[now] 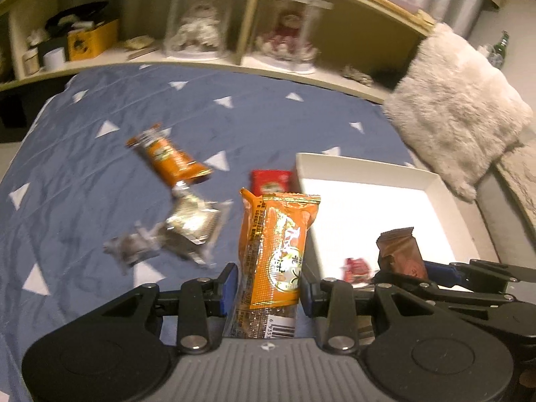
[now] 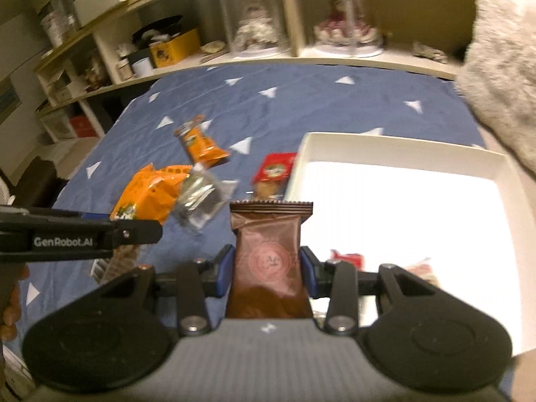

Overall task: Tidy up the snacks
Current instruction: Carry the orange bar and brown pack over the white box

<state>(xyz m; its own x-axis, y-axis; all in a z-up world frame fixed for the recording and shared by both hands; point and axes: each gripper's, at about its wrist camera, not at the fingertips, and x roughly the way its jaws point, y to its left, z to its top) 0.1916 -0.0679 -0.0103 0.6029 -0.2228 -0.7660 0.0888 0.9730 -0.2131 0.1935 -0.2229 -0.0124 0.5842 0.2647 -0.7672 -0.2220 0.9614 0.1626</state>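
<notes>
My left gripper (image 1: 268, 284) is shut on a long orange snack pack (image 1: 278, 244), held upright above the blue bedspread (image 1: 100, 154). My right gripper (image 2: 266, 268) is shut on a brown snack packet (image 2: 268, 251); the same brown snack packet (image 1: 400, 251) shows at the lower right of the left wrist view. A white box (image 1: 368, 174) lies to the right, with a small red snack (image 1: 356, 266) inside. On the bedspread lie an orange bar (image 1: 171, 159), a silver packet (image 1: 191, 224) and a red packet (image 1: 271, 182) beside the box wall.
A fluffy white cushion (image 1: 459, 107) leans behind the box at the right. Shelves (image 1: 201, 57) along the far bed edge hold two domed figurines (image 1: 197, 23), a yellow box (image 1: 92, 38) and jars. A hand (image 2: 10, 308) holds the left gripper's handle.
</notes>
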